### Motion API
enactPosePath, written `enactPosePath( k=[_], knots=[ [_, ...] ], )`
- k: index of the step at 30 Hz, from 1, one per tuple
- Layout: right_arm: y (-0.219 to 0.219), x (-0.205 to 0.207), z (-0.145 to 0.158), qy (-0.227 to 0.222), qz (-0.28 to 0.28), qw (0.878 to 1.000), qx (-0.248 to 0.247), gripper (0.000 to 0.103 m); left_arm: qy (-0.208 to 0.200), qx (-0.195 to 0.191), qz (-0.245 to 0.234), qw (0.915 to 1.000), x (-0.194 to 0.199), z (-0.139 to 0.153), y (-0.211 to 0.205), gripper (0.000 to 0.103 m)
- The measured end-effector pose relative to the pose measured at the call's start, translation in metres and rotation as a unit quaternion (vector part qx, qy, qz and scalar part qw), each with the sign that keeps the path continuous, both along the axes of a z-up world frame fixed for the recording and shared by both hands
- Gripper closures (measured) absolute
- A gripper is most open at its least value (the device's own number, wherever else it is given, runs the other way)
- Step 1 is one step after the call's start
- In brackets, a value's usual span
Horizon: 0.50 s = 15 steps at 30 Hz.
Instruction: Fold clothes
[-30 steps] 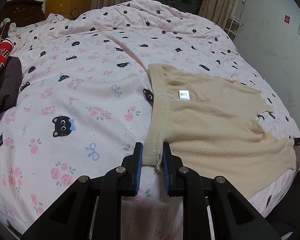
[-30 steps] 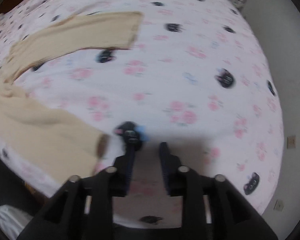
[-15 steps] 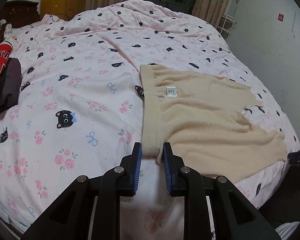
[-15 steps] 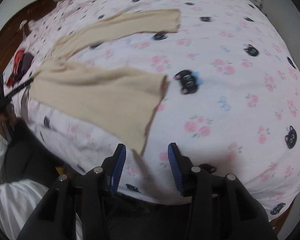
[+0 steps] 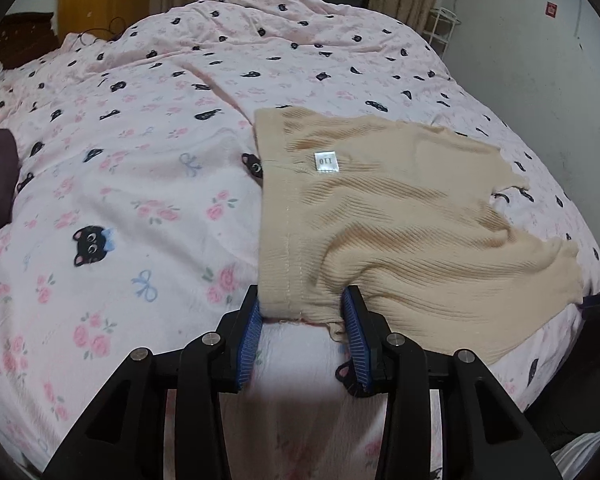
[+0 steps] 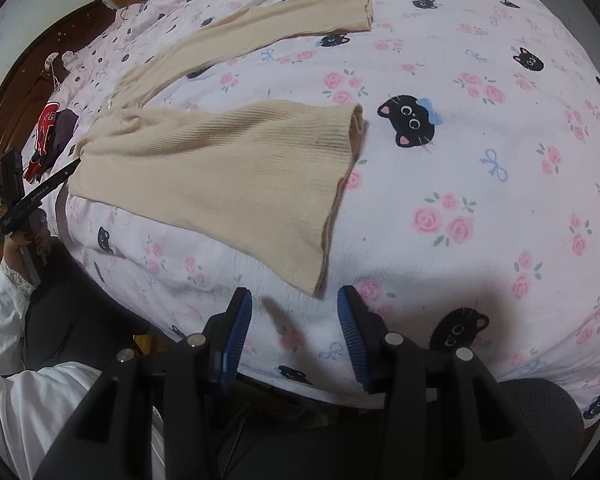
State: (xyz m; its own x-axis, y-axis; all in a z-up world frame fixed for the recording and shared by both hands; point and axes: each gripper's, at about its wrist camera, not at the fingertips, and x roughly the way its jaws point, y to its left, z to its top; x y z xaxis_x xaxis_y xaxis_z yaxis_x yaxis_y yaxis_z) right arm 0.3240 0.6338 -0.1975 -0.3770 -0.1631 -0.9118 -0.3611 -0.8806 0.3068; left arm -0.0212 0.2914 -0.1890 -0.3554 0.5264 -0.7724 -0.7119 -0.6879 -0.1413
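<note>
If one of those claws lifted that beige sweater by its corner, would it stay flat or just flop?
The beige sweater would probably flop: its ribbed knit already lies in soft wrinkles on the bed. It looks thin, so likely light. The long sleeve would probably trail behind and drag.

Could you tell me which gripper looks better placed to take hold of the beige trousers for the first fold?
Left, probably. The left gripper is open with the beige trousers' waistband corner already between its fingers. The right gripper is open too, but the leg hem lies just ahead of it.
</note>
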Motion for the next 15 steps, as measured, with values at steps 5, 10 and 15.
enactPosePath(
  k=[5,10,15],
  knots=[
    [0.000,0.004,0.001,0.001,-0.004,1.000,-0.002,0.056,0.015,0.013,0.003,0.9998,0.005,0.006,-0.005,0.084],
    [0.001,0.009,0.002,0.005,-0.008,1.000,-0.002,0.056,0.021,0.023,0.007,0.9995,0.008,0.011,-0.010,0.087],
    [0.001,0.011,0.003,0.009,-0.011,1.000,-0.006,0.056,0.021,0.028,0.012,0.9993,0.007,0.012,-0.011,0.090]
  ],
)
